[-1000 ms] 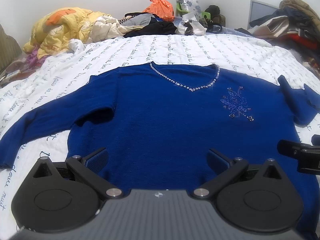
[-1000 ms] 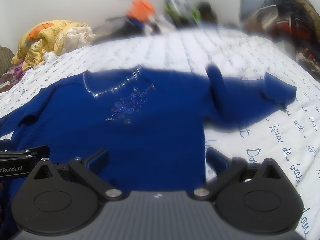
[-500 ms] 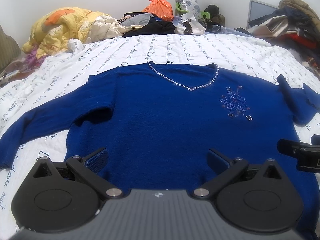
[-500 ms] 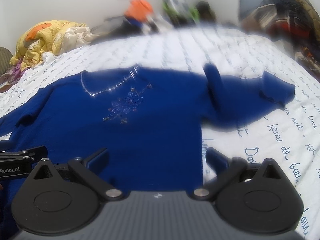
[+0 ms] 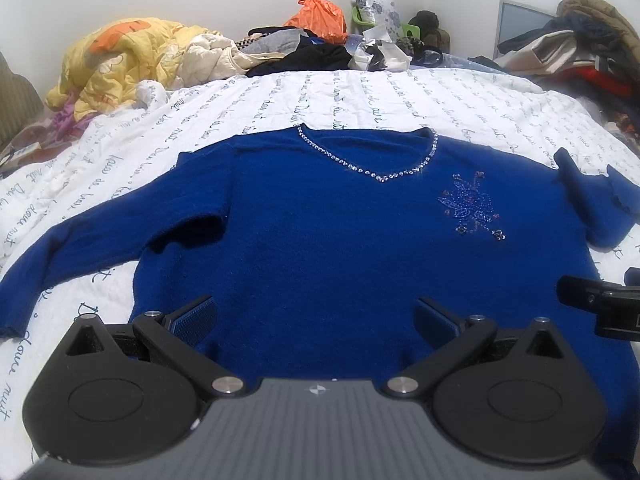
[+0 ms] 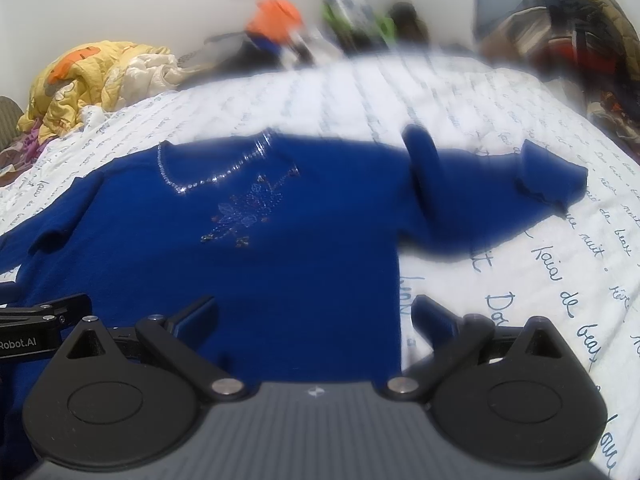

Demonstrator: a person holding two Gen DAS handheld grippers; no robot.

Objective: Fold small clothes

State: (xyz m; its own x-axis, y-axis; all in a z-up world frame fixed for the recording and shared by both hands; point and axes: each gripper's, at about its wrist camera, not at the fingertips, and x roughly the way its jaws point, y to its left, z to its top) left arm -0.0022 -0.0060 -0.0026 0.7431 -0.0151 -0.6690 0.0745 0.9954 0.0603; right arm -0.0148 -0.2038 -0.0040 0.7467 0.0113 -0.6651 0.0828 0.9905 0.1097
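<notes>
A dark blue sweater point(image 5: 320, 232) with a beaded V-neck and a sequin flower lies flat, front up, on the bed. Its left sleeve point(image 5: 92, 236) stretches out to the left. Its right sleeve point(image 6: 500, 200) is bunched and partly folded at the right. My left gripper point(image 5: 316, 316) is open over the lower hem, nothing between its fingers. My right gripper point(image 6: 314, 314) is open over the sweater's lower right edge, also holding nothing. The right gripper's tip shows at the right edge of the left wrist view, and the left gripper's tip at the left edge of the right wrist view.
The bed has a white quilt point(image 5: 400, 96) printed with script. A yellow blanket point(image 5: 116, 64) is heaped at the far left. Clothes and an orange bag point(image 5: 320, 16) lie along the far edge. A pile of coats point(image 5: 580, 48) stands at the far right.
Both views have crept slightly forward and upward over the sweater. The sweater has not moved, and both grippers stay open.
</notes>
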